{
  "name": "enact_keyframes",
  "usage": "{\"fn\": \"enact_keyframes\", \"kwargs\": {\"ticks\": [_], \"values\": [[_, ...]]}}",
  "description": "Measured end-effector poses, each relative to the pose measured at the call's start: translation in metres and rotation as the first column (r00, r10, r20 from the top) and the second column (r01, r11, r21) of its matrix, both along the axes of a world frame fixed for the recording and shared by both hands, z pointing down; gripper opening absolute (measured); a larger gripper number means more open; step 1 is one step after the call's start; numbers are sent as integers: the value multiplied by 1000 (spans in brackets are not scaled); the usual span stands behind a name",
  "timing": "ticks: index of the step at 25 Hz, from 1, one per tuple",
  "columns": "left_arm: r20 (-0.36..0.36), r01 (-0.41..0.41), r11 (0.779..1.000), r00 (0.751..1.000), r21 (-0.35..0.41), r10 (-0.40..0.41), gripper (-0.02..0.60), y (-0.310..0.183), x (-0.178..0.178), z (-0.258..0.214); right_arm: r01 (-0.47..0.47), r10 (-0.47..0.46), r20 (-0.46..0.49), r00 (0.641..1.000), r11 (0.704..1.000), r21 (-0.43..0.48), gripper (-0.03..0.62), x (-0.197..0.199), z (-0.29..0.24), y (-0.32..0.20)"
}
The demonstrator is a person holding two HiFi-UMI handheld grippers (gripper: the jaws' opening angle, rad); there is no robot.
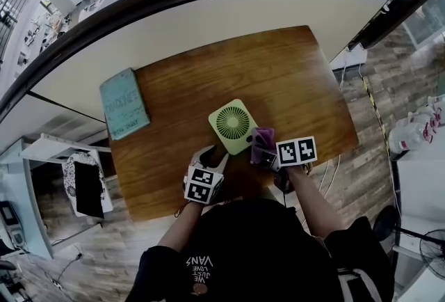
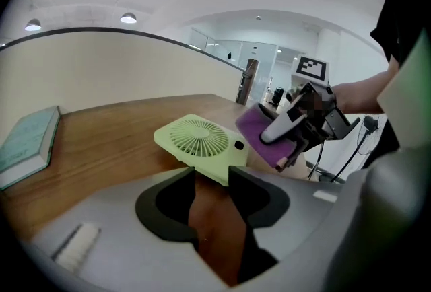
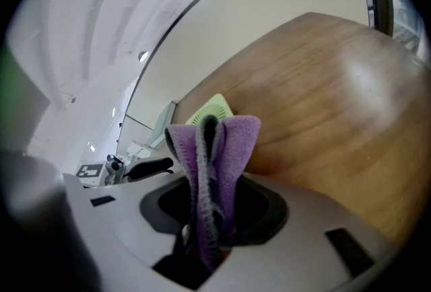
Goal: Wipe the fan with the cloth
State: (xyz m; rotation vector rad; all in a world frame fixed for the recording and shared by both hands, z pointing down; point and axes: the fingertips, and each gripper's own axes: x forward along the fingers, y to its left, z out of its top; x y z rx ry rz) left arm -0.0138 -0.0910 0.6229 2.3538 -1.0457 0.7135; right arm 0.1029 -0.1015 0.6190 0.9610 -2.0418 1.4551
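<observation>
The green fan (image 1: 233, 124) lies flat on the tabletop (image 1: 292, 78), with the right gripper (image 1: 265, 154) clamped on a folded purple cloth (image 1: 262, 140) at its 4 o'clock edge and the left gripper (image 2: 212, 179) spread wide, holding nothing, at its 7 o'clock corner.

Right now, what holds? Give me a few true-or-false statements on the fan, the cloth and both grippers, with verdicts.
The right gripper holds the cloth. True.
The fan stands upright. False: it lies flat on the table, grille up.
A book lies on the table. True.
The cloth is green. False: it is purple.
The left gripper has its jaws together. False: they stand apart.
</observation>
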Motion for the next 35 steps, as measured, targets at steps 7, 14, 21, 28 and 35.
{"fn": "enact_keyframes", "kwargs": {"ticks": [7, 14, 21, 28, 35], "values": [[-63, 48, 996, 997, 74, -44, 111, 7, -16, -41, -71, 74, 0, 997, 968, 241, 132, -9, -37, 11], [-104, 60, 985, 994, 163, -43, 27, 20, -33, -78, -135, 152, -13, 988, 911, 390, 130, -15, -68, 29], [-140, 25, 984, 990, 174, -1, 11, 41, -42, -92, -173, 209, -30, 977, 873, 456, 130, -16, -82, 52], [-156, 22, 981, 988, 193, 8, 11, 60, -50, -98, -183, 233, -44, 971, 853, 488, 130, -20, -89, 80], [-151, 9, 976, 988, 216, 25, 11, 79, -56, -102, -165, 240, -79, 968, 836, 523, 130, -25, -94, 98]]}}
